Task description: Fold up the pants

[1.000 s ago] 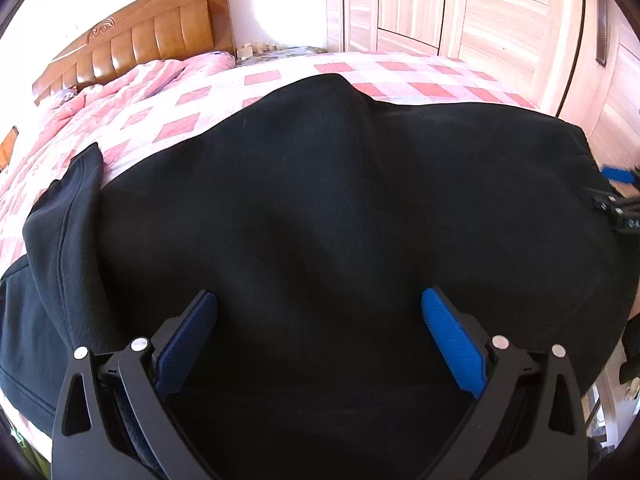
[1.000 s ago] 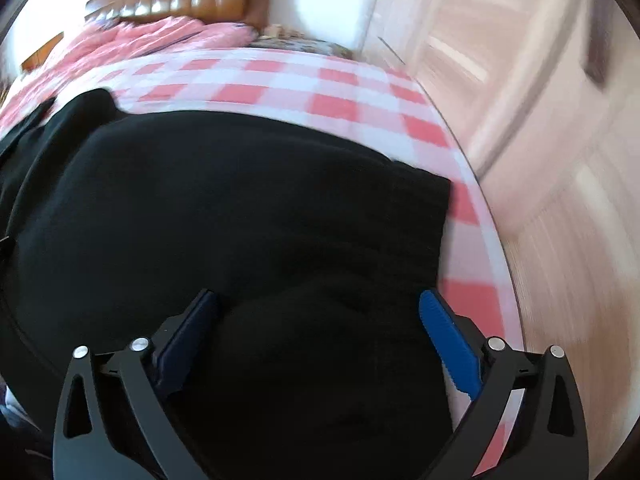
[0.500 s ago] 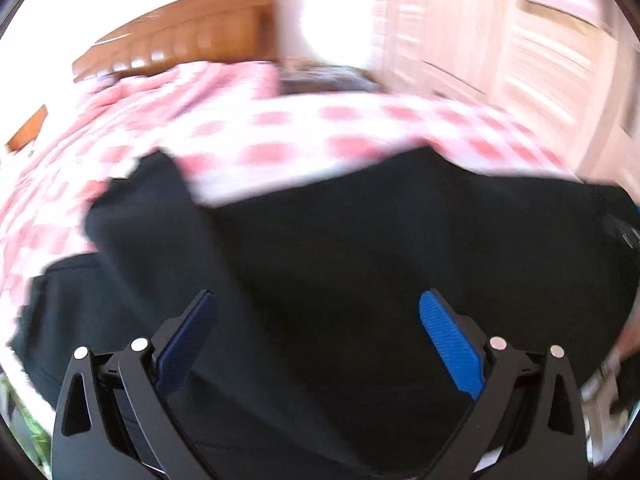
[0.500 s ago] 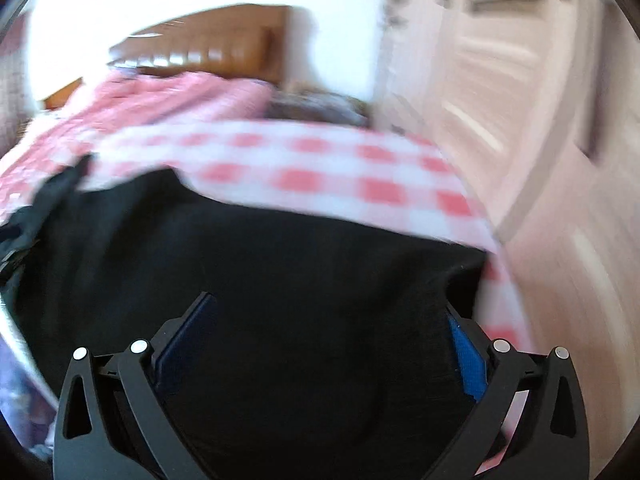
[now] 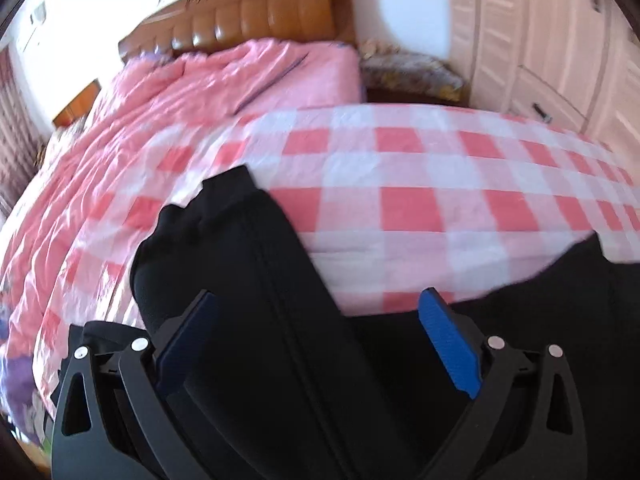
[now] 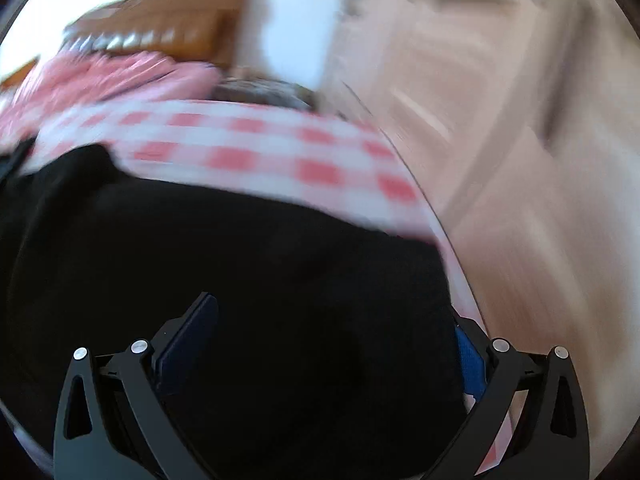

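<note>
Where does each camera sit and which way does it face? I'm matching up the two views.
Left wrist: on the left claw, facing along the bed toward the headboard; both open fingers show over the black pants.
Right wrist: on the right claw, facing the same way but nearer the wardrobe, blurred; its open fingers show.
Shared: pants, checked sheet, headboard, wardrobe.

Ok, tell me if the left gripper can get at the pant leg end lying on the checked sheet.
Probably yes: the left gripper is open, and nothing lies between it and the pant leg end.
</note>
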Motion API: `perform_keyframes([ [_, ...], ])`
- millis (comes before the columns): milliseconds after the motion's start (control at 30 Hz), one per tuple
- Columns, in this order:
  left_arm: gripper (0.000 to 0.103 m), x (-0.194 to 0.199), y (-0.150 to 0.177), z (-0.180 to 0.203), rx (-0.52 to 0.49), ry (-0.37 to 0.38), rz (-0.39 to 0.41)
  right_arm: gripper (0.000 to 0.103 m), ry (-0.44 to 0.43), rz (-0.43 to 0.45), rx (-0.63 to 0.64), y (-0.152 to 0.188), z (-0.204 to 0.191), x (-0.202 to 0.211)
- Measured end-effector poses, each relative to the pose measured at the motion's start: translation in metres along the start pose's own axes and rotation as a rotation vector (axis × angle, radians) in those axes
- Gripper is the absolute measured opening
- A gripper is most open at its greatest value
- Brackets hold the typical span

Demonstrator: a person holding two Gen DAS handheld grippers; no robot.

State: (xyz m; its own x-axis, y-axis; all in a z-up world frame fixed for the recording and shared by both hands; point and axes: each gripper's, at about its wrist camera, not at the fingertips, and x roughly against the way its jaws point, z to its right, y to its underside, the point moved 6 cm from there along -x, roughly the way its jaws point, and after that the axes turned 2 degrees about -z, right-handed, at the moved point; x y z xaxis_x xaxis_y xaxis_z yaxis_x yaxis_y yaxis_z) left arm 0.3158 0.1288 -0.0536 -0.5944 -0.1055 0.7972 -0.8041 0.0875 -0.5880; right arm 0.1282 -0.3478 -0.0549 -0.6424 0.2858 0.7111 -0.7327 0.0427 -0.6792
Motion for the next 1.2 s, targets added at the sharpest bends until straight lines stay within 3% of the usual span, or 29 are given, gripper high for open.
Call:
perform_keyframes([
  [100,0.101,0.000,0.006,0.010,-0.034,0.000,0.000,0.099,0.059,-0.081,-0.194,0.038,0.078,-0.005],
  [167,0.101,-0.003,0.007,0.010,-0.038,-0.019,-0.007,0.099,-0.042,-0.091,-0.275,0.053,0.095,-0.001],
  [200,0.101,-0.003,0.007,0.009,-0.032,-0.030,-0.010,0.099,-0.032,-0.071,-0.281,0.053,0.093,0.008],
  [267,0.101,0.001,0.007,0.006,-0.019,-0.029,-0.006,0.099,-0.012,-0.003,-0.192,0.040,0.069,0.027],
  [333,0.101,0.009,0.005,0.003,-0.013,-0.046,0.004,0.099,-0.004,0.128,-0.030,0.018,0.031,0.057],
  [433,0.101,0.025,0.005,-0.007,-0.007,-0.042,0.019,0.099,-0.028,0.146,0.103,0.007,0.006,0.073],
  [533,0.101,0.024,0.004,-0.026,0.019,-0.065,0.011,0.099,-0.281,0.243,0.057,-0.009,-0.010,0.101],
  [600,0.101,0.012,0.002,-0.037,0.059,-0.088,-0.028,0.099,-0.421,0.258,0.108,-0.024,-0.053,0.105],
  [667,0.101,0.002,-0.001,-0.035,0.082,-0.058,-0.060,0.099,-0.548,0.205,0.188,-0.038,-0.121,0.089],
  [700,0.101,-0.003,-0.005,-0.028,0.069,-0.059,-0.070,0.099,-0.569,0.182,0.221,-0.044,-0.147,0.078],
  [767,0.100,-0.015,-0.010,-0.019,0.034,-0.129,-0.092,0.099,-0.590,0.141,0.277,-0.052,-0.196,0.054],
  [900,0.085,-0.056,-0.012,-0.017,0.046,-0.153,-0.211,0.099,-0.662,0.042,0.307,-0.060,-0.276,0.012],
  [967,0.067,-0.069,-0.009,-0.024,0.057,-0.165,-0.246,0.099,-0.680,0.004,0.302,-0.062,-0.296,0.002],
  [1000,0.055,-0.068,-0.007,-0.026,0.071,-0.129,-0.230,0.099,-0.681,-0.008,0.298,-0.054,-0.300,0.004],
  [1033,0.027,-0.067,-0.005,-0.028,0.068,-0.119,-0.230,0.099,-0.687,-0.022,0.298,-0.049,-0.303,0.006],
  [1067,0.017,-0.063,-0.003,-0.030,0.066,-0.110,-0.220,0.099,-0.690,-0.030,0.304,-0.050,-0.307,0.004],
  [1133,0.009,-0.040,-0.002,-0.038,0.082,-0.093,-0.130,0.099,-0.680,-0.050,0.317,-0.046,-0.309,0.000],
  [1200,0.009,-0.011,0.002,-0.050,0.086,-0.106,-0.039,0.099,-0.679,-0.070,0.303,-0.044,-0.305,-0.002],
])
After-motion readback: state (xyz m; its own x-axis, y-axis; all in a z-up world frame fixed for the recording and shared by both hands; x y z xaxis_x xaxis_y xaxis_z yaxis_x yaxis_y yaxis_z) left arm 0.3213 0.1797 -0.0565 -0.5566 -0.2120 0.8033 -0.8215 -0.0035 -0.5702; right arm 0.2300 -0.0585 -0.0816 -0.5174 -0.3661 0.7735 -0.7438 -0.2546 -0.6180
